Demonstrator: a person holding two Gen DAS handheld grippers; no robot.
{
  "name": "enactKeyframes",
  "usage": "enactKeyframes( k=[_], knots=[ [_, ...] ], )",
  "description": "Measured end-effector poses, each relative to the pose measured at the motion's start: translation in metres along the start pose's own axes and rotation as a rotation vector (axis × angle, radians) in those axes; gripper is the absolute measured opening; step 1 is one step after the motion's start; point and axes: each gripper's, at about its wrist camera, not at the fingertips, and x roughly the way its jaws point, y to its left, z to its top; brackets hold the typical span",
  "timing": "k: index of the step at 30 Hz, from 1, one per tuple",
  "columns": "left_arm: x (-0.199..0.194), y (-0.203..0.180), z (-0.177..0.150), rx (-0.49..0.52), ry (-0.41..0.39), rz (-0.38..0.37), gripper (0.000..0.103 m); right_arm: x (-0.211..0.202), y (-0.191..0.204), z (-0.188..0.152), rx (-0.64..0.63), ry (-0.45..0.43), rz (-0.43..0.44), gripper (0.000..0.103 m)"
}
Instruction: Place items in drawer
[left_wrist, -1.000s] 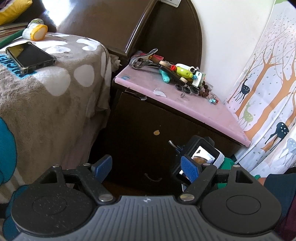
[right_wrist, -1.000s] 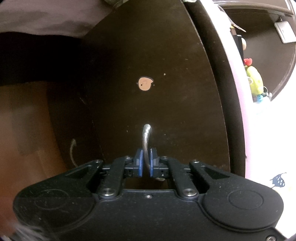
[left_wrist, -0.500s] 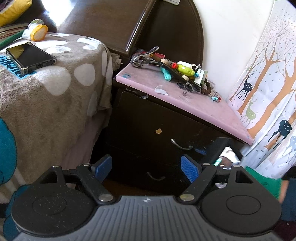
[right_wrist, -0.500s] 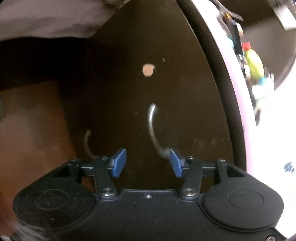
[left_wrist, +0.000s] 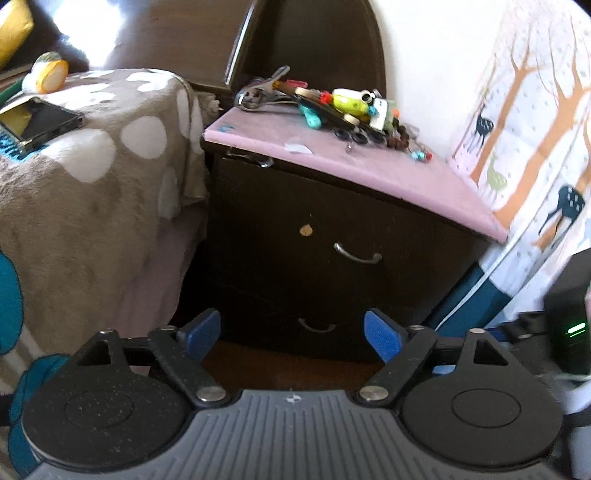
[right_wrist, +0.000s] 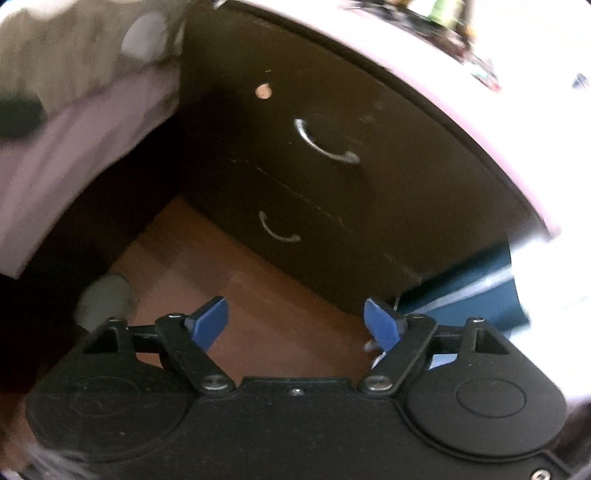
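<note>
Bare floor (right_wrist: 258, 295) before shut drawers (right_wrist: 332, 177)

My right view is smeared with motion blur; the clutter (right_wrist: 448, 14) on top is cut off by the edge. A pale blob (right_wrist: 105, 301) on the floor is unidentifiable.

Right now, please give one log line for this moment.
left gripper: open, empty | right gripper: open, empty | drawers: shut | items: on top

Right gripper (right_wrist: 295, 325) spread wide, empty; both drawers (right_wrist: 317, 122) closed, handles (right_wrist: 327, 146) untouched
</note>
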Motion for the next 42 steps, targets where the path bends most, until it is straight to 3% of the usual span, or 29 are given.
enactKeyframes(
  k=[10, 14, 29, 42],
  knots=[
    [-0.005, -0.031, -0.014, 0.092, 0.039, 0.015, 0.088, -0.080, -0.023, -0.035, 0.230, -0.083, -0.055, 0.086],
    [-0.026, -0.050, -0.011, 0.127, 0.001, 0.034, 0.089, -0.112, -0.034, -0.050, 0.298, -0.113, -0.076, 0.088],
    [-0.112, -0.114, 0.003, 0.271, -0.140, 0.111, 0.095, -0.199, -0.046, -0.083, 0.389, -0.241, -0.092, 0.092],
    [-0.168, -0.127, 0.017, 0.284, -0.172, 0.069, 0.095, -0.253, -0.051, -0.090, 0.423, -0.323, -0.084, 0.094]
  ],
)
